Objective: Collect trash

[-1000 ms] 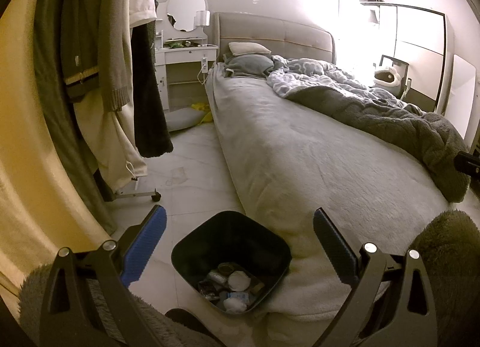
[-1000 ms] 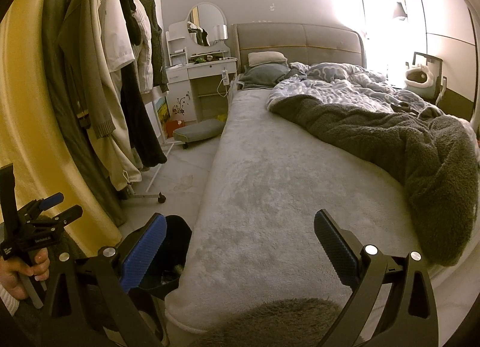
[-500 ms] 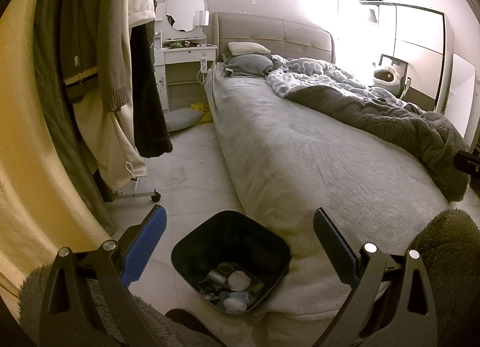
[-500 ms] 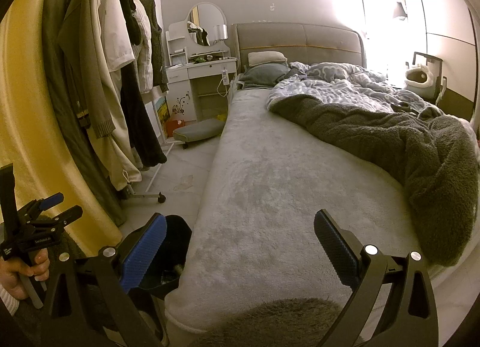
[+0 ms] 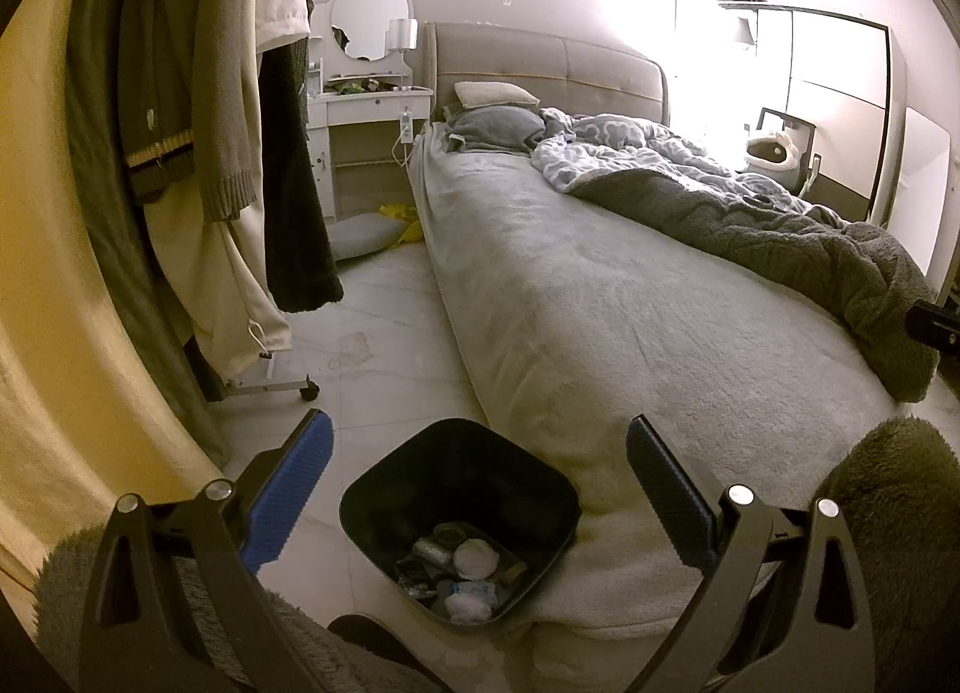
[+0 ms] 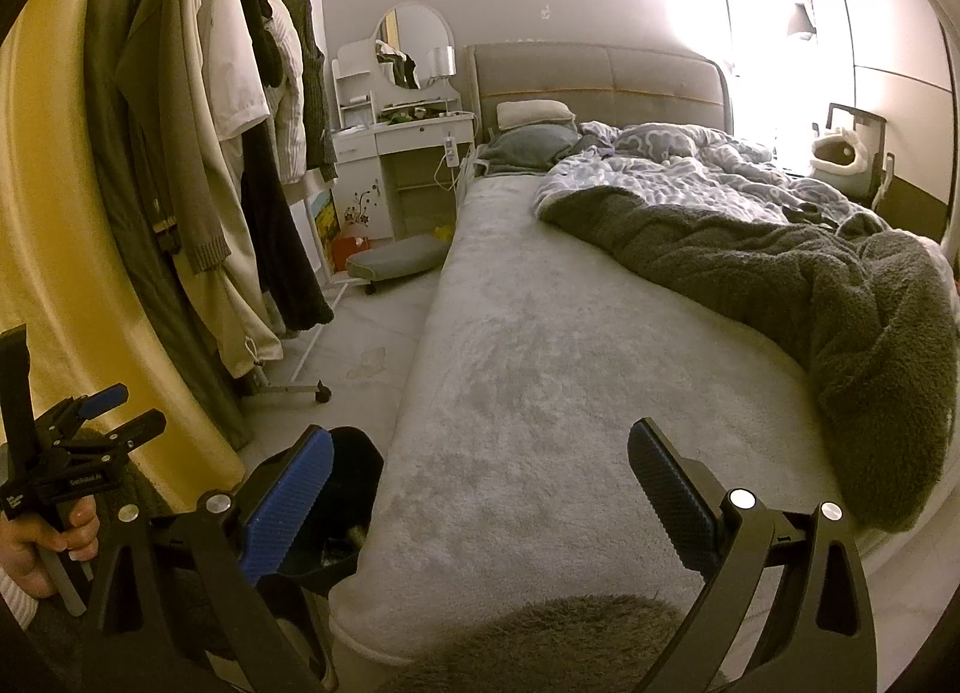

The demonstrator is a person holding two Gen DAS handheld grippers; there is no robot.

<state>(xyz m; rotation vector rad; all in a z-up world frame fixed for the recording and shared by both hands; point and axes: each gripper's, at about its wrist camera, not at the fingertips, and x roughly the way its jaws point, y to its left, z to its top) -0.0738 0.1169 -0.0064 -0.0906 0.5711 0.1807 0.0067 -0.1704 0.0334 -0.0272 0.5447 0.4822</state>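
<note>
Nothing moves since the earlier frames: both the left claw [image 5: 477, 474] and right claw [image 6: 480, 474] hang wide open and empty, while the black bin [image 5: 384, 504] at the bed [image 5: 600, 333] corner already holds trash [image 5: 474, 558].

The right gripper [image 6: 480, 489] is held above the foot end of a bed [image 6: 528, 369], and its two fingers stand wide apart with nothing between them. Under the blue finger pad [image 6: 288, 507] a black trash bin [image 6: 354, 471] stands on the floor, just beside the corner of the mattress (only part of its inside is visible). On the far left a hand [image 6: 36, 549] holds the left gripper [image 6: 114, 414], whose fingers are also apart. A dark grey fleece blanket [image 6: 810, 297] lies crumpled on the right side of the bed. Clothes hang on a rolling rack [image 6: 240, 165] at the left, and a white dressing table [image 6: 402, 153] with a round mirror stands beside the headboard.
</note>
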